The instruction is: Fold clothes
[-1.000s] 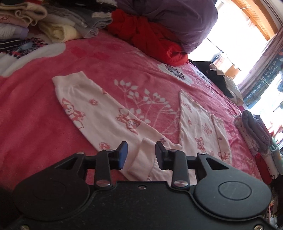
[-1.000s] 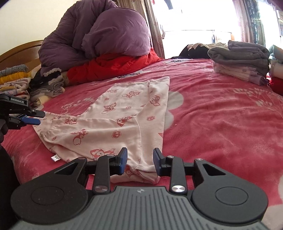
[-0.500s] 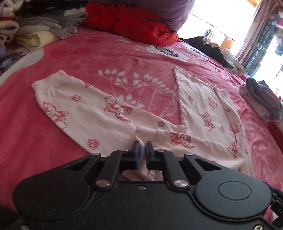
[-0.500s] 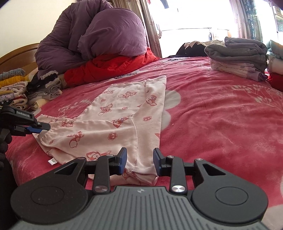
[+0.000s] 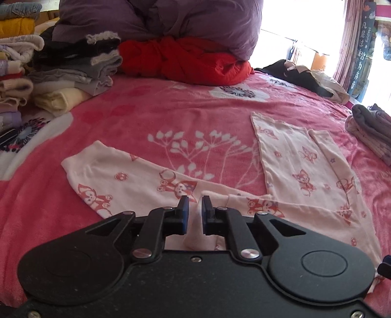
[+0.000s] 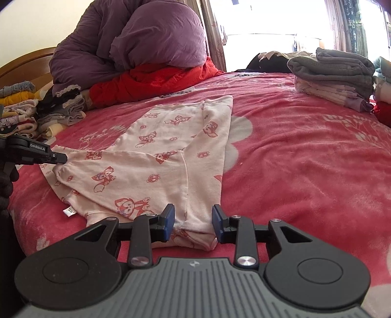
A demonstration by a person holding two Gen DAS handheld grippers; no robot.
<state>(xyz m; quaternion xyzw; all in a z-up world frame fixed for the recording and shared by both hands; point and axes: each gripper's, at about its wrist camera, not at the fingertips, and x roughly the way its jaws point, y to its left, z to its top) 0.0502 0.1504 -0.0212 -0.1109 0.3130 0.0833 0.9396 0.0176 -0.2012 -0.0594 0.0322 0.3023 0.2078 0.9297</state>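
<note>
Pale pink trousers with a red fox print (image 5: pixel 305 166) lie spread on the pink blanket (image 5: pixel 158 110), one leg to the left and one running away to the right. My left gripper (image 5: pixel 194 199) is shut on a raised fold of the cloth at the near edge, and its jaws are opening slightly with the fold still pinched between the pads. In the right wrist view the left gripper (image 6: pixel 61 158) holds bunched cloth at the trousers' (image 6: pixel 156 151) left end. My right gripper (image 6: pixel 193 210) stands open, astride the near corner without pressing it.
Folded piles of clothes (image 5: pixel 56 73) stand at the left. A purple duvet (image 5: pixel 171 22) rests on a red garment (image 5: pixel 185 61) at the head of the bed. A grey folded stack (image 6: pixel 334 63) sits at the right. Dark clothes (image 5: pixel 298 73) lie by the window.
The left gripper closed on a fold of the trousers, rolled level and shifted, drawing the cloth up a little. The right gripper stayed put, still open.
</note>
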